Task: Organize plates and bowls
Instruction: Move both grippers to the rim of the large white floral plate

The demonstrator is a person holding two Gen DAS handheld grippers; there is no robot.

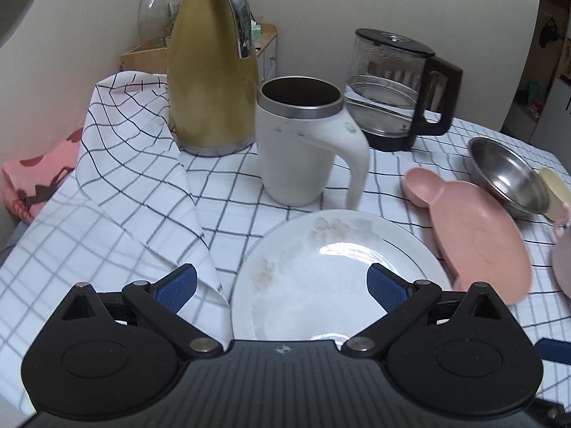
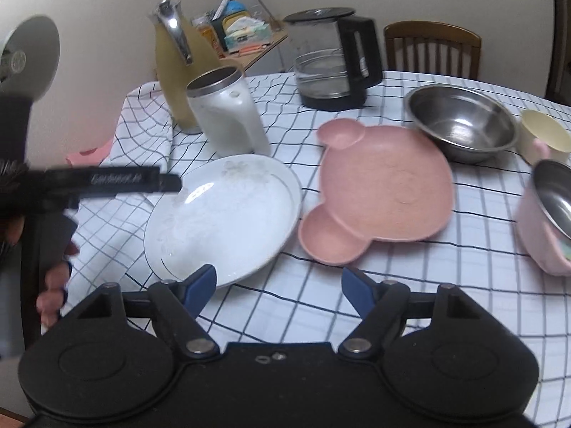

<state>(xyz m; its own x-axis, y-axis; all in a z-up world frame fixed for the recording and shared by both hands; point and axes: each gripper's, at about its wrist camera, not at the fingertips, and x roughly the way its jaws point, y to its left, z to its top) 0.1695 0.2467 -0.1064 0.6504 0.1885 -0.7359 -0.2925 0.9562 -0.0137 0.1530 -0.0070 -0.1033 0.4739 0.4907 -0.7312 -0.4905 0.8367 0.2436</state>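
Note:
A white plate (image 1: 321,278) (image 2: 228,221) lies on the checked tablecloth. My left gripper (image 1: 282,285) hangs open over it, the plate's left rim between the blue pads without touching either. In the right wrist view the left gripper (image 2: 167,182) reaches in from the left above that plate. My right gripper (image 2: 278,280) stands open just in front of the plate's near rim, holding nothing. A pink bear-shaped plate (image 1: 474,235) (image 2: 385,196) lies to the right of the white one. Behind it sit a steel bowl (image 1: 506,178) (image 2: 460,125), a cream cup (image 2: 542,135) and a pink bowl with a steel lining (image 2: 549,214).
A white mug (image 1: 299,142) (image 2: 228,117), a yellow thermos jug (image 1: 210,82) and a glass kettle (image 1: 392,89) (image 2: 332,64) stand behind the plates. The tablecloth (image 1: 142,192) bunches into folds at the left. A wooden chair (image 2: 431,50) stands past the far edge.

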